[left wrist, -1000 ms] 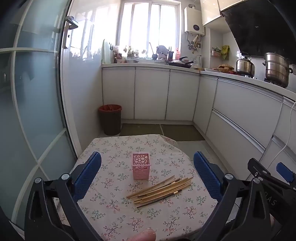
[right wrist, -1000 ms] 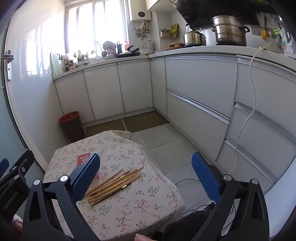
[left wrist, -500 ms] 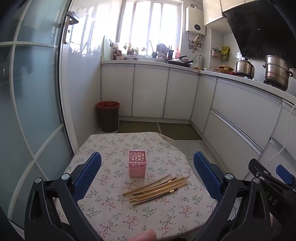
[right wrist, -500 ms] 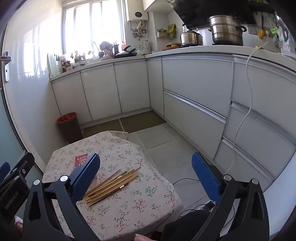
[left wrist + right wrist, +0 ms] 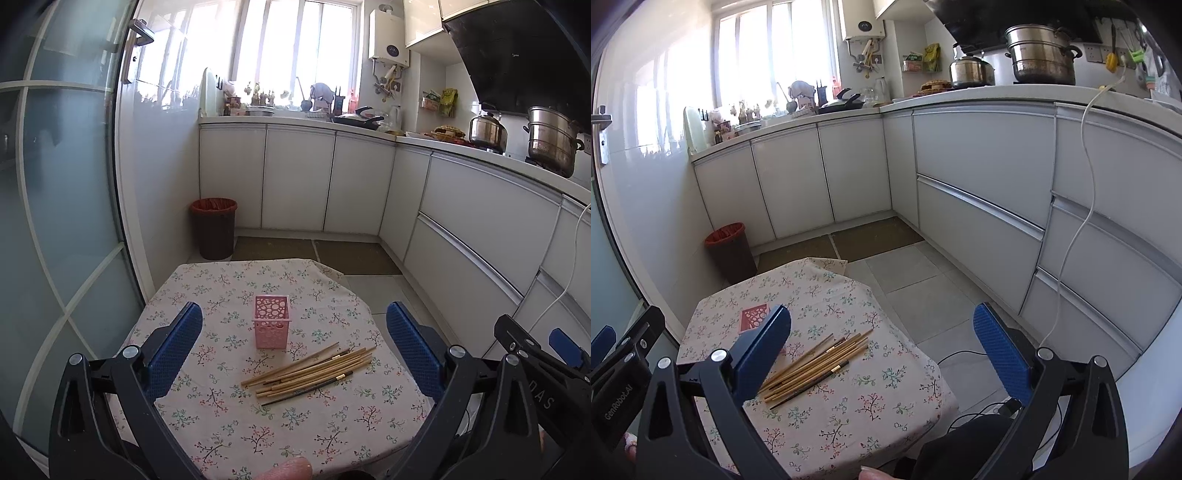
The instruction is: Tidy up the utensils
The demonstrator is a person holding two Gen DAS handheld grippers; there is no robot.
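Observation:
A pink perforated holder [image 5: 270, 321] stands upright on the small table with a floral cloth [image 5: 229, 428]. Just right of it and nearer to me, several wooden chopsticks [image 5: 310, 371] lie in a loose bundle. My left gripper [image 5: 293, 345] hovers above the table's near side, open, with nothing between its blue pads. In the right wrist view the chopsticks [image 5: 816, 365] lie left of centre, and the holder [image 5: 753, 317] is partly hidden behind the left pad. My right gripper [image 5: 882, 350] is open and empty, held above the table's right edge.
A dark bin with a red liner [image 5: 214, 228] stands on the floor beyond the table. White cabinets [image 5: 480, 236] run along the back and right. A glass door [image 5: 59, 221] is on the left. Cables [image 5: 975, 369] lie on the floor right of the table.
Both cameras have risen and tilted slightly, so the table, holder and chopsticks sit lower and a little farther in view. Both grippers stayed open; nothing on the table moved.

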